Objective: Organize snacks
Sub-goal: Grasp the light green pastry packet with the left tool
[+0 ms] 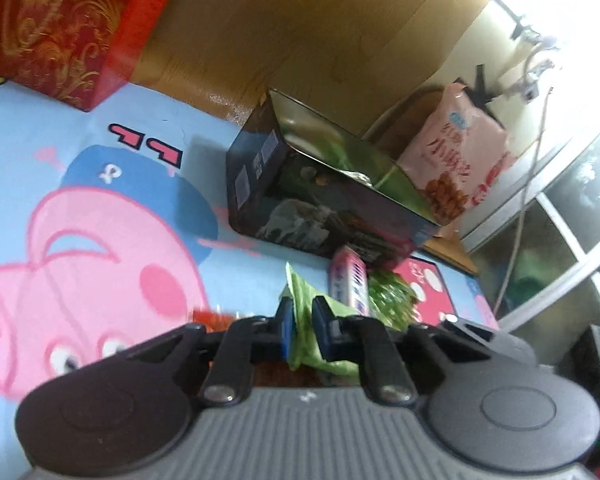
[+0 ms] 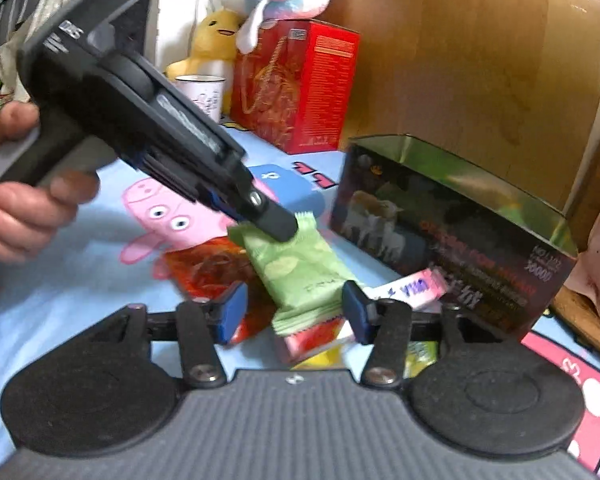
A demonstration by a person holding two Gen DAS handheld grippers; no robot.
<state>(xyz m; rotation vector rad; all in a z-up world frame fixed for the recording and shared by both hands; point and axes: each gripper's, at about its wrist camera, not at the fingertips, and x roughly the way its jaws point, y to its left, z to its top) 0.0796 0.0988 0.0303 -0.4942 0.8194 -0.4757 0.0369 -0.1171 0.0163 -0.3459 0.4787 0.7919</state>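
At centre frame the left hand-held gripper is clamped on the green snack packet by its end, probably to carry it into the open tin at right, while the right hand-held gripper stands apart around the packet's lower end.

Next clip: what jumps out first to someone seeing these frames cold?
The left gripper pinching one end of a green snack packet, whose other end lies between the right gripper's open jaws. Behind, an open dark tin stands on the pink-pig cartoon cloth.

Daylight from the window blew out the left-wrist view's upper right corner. Both views were motion-blurred, soft, with fisheye bending at edges.
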